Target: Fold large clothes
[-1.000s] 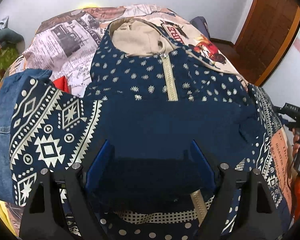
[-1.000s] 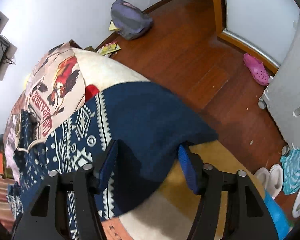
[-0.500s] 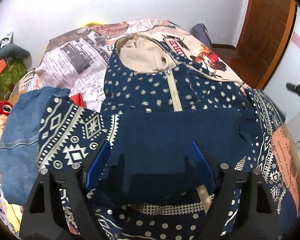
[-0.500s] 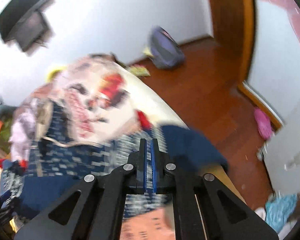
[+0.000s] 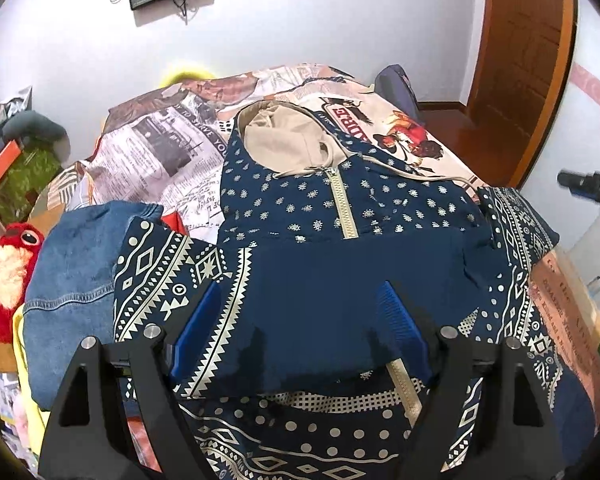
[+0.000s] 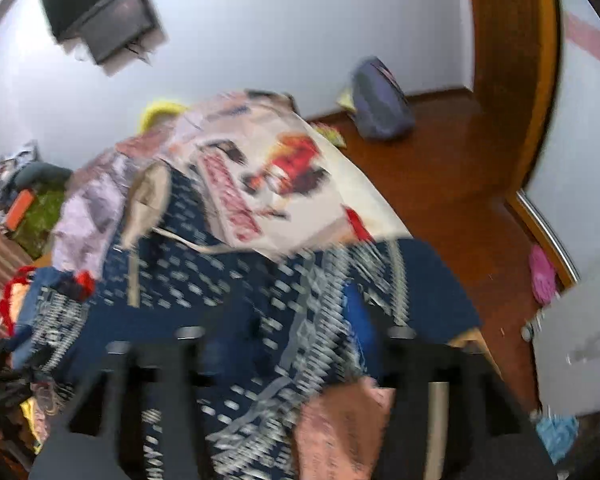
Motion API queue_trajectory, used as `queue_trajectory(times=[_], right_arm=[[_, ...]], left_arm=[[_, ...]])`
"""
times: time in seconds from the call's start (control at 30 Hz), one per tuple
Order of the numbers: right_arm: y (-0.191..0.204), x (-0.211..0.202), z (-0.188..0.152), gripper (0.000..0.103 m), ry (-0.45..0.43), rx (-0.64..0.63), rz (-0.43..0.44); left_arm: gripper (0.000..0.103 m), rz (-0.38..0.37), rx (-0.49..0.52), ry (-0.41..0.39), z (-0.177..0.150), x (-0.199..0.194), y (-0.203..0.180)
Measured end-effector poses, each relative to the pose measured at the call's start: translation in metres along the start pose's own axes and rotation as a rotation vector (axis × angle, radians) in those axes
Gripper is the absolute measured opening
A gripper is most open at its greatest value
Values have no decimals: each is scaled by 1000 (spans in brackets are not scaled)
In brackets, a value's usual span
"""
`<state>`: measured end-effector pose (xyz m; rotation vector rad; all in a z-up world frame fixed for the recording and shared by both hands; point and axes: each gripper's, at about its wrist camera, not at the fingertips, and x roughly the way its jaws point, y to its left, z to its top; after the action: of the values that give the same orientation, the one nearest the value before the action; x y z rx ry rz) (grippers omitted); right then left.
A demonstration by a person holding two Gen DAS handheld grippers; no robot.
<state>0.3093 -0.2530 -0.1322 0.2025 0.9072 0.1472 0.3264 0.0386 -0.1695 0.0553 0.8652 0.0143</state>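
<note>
A navy hoodie (image 5: pixel 340 208) with white dots, tribal-print sleeves and a beige hood (image 5: pixel 288 140) lies face up on the bed. Both sleeves are folded across its chest as a plain navy band (image 5: pixel 340 280). My left gripper (image 5: pixel 298 300) hovers open above that band, with nothing between its blue pads (image 5: pixel 200 316). The right wrist view is blurred: my right gripper (image 6: pixel 288 320) hangs over the hoodie's (image 6: pixel 204 288) right side, its jaws opening with no cloth pinched between them. In the left wrist view the right gripper (image 5: pixel 588 186) shows at the right edge.
A newspaper-print bedspread (image 5: pixel 168 152) covers the bed. Folded denim (image 5: pixel 72 264) and a red plush toy (image 5: pixel 8 268) lie at the left. Past the bed's right edge are a wooden floor (image 6: pixel 440 184), a grey backpack (image 6: pixel 380 108), a pink slipper (image 6: pixel 542 276) and a door (image 5: pixel 524 40).
The left gripper has lifted and pulled back, still open. The right gripper let go of the navy sleeve, snapped shut, then opened again while rolling and rising over the bed.
</note>
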Motion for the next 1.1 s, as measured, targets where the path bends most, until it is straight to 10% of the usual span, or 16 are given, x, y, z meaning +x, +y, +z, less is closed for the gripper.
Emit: queue_trajectory(times=[0.33, 0.6, 0.7, 0.83, 1.1], right_arm=[[-79, 58, -34, 57, 234, 265, -12], [-87, 87, -23, 60, 212, 346, -8], [-84, 91, -17, 52, 186, 332, -76], [-54, 87, -8, 10, 142, 137, -211], [4, 25, 6, 6, -46, -33, -133]], left_arm=[[81, -24, -6, 63, -7, 27, -13], [81, -15, -8, 95, -12, 40, -13], [81, -13, -15, 97, -13, 41, -11], [81, -6, -10, 97, -15, 41, -10], [81, 5, 2, 90, -19, 37, -6]])
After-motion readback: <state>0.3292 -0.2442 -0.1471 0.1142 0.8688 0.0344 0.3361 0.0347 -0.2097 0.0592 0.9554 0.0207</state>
